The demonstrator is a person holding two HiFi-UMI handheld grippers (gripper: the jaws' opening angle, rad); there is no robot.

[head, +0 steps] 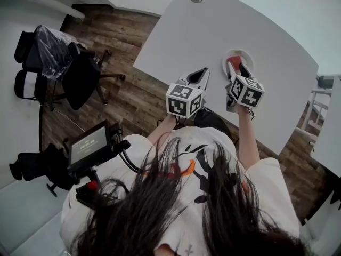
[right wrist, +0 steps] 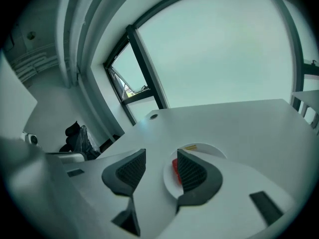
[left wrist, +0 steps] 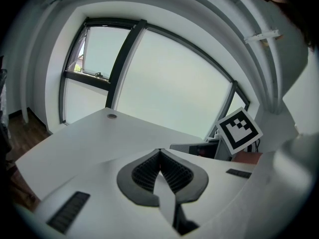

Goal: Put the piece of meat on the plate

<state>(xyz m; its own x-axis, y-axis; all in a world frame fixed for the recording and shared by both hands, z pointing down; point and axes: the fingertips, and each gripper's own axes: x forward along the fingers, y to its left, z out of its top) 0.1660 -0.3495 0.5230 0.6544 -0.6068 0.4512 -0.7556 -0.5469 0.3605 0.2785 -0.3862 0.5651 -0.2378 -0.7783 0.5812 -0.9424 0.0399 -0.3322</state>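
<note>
The white surface (head: 202, 41) carries a round white plate (right wrist: 205, 149). The right gripper (right wrist: 160, 154) hangs over the plate, its jaws apart and grasping nothing. The left gripper (left wrist: 159, 152) sits beside it with jaws clenched together, empty. The red piece of meat (right wrist: 175, 169) lies on the plate.

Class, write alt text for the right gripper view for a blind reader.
The right gripper, jaws apart and empty, hovers over a white table; just beyond it a red piece of meat lies on a white plate.
</note>
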